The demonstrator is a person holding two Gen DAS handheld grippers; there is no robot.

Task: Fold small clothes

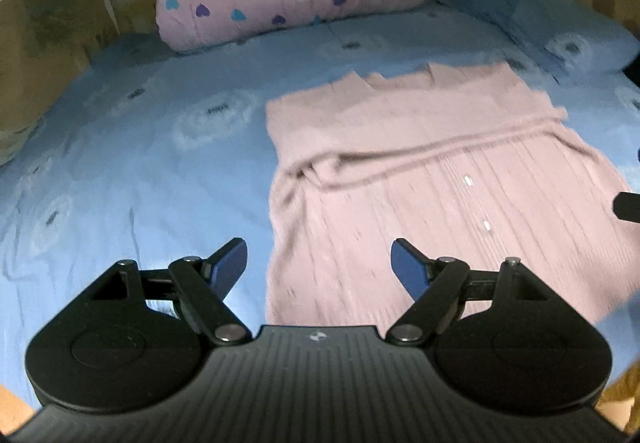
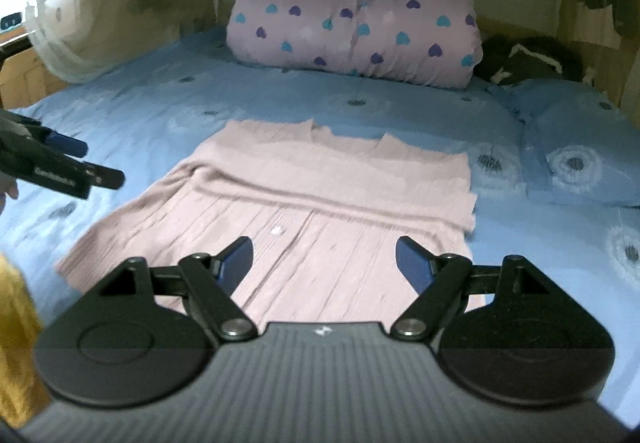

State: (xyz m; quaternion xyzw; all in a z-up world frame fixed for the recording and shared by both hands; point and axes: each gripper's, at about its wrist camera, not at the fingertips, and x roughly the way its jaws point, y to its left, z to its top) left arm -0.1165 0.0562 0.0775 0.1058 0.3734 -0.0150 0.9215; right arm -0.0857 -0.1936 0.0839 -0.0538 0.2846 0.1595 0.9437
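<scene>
The pink knit garment (image 2: 304, 219) lies flat on the bed (image 2: 160, 115), ribbed body toward the cameras, neckline at 12 o'clock. A band of fabric, probably the sleeves, is folded across it from the 9 o'clock edge to the 3 o'clock edge.

The left gripper (image 1: 319, 265) hangs over the garment's 9 o'clock edge, jaws spread wide, holding nothing. The right gripper (image 2: 324, 263) hangs over the hem region nearer 3 o'clock, also spread wide and empty. Neither appears to touch the cloth.

Judgement: the step in hand is taking the hem corners at 6 o'clock to fold the body up toward the neckline.

Recommendations:
1. Place 1 gripper on each hem corner, so both corners rise level.
2. Pinch all layers at the edge; loose knit stretches and sags if caught by 1 layer.
3. Carry both corners toward 12 o'clock together, without dragging the crosswise band (image 2: 320, 191) out of place.
4. Keep clear of the rolled heart-print quilt (image 2: 356, 31) at 12 o'clock.
</scene>
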